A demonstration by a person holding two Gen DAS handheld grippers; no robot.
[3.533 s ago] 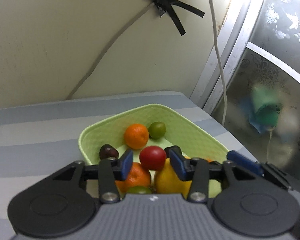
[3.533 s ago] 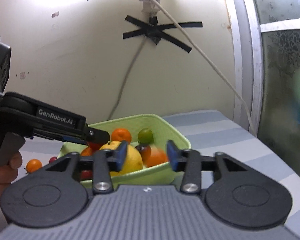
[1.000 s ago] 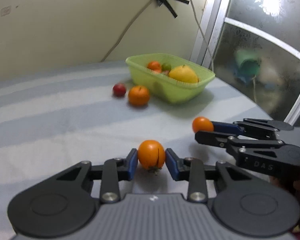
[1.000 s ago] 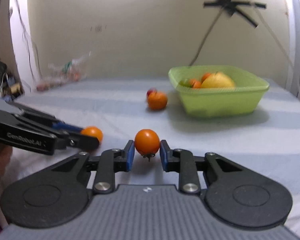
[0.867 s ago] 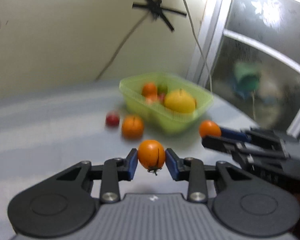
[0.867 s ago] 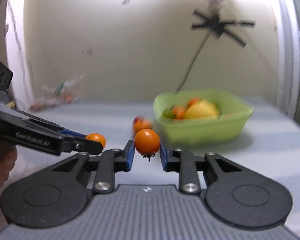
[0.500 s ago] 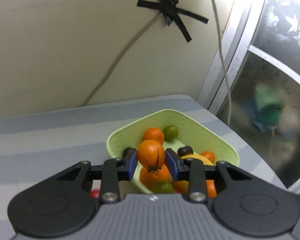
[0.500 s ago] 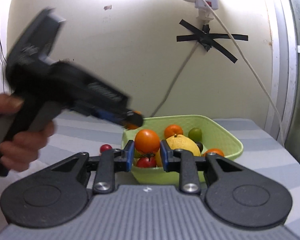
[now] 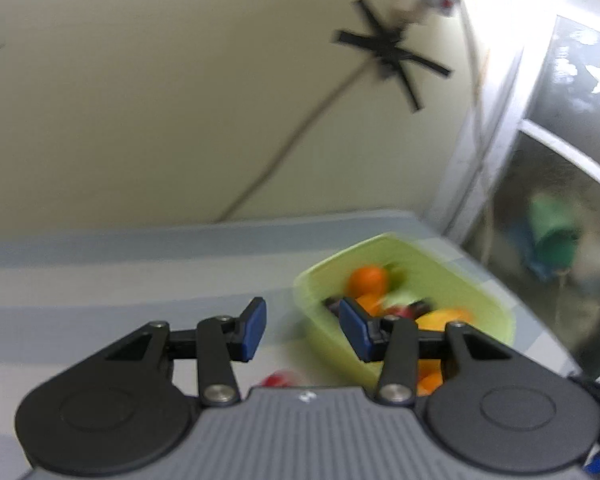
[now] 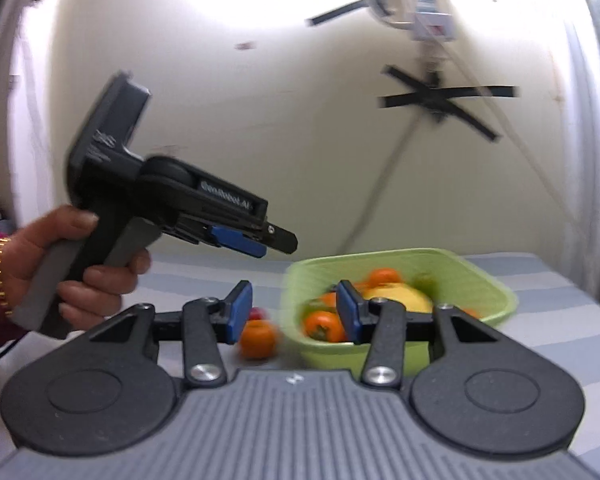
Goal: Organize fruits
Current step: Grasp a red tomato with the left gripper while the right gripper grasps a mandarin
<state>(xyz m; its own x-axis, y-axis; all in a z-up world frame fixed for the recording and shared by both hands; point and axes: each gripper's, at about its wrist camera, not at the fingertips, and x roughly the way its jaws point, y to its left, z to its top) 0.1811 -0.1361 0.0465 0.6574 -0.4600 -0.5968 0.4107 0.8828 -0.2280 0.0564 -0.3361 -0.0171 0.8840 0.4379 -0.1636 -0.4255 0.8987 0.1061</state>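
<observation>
Left tool (image 9: pixel 302 330) and right tool (image 10: pixel 294 312), both opening, empty.

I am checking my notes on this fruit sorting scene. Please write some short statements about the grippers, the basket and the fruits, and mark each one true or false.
1. The left gripper holds an orange fruit. False: nothing is between its jaws, which are opening.
2. The green basket contains a large yellow fruit. True.
3. All fruits are inside the basket. False: an orange fruit and a small red fruit lie on the striped cloth beside it.
4. The right gripper has nothing between its jaws. True; they are opening.
5. The basket is blue. False: it is light green.
</observation>
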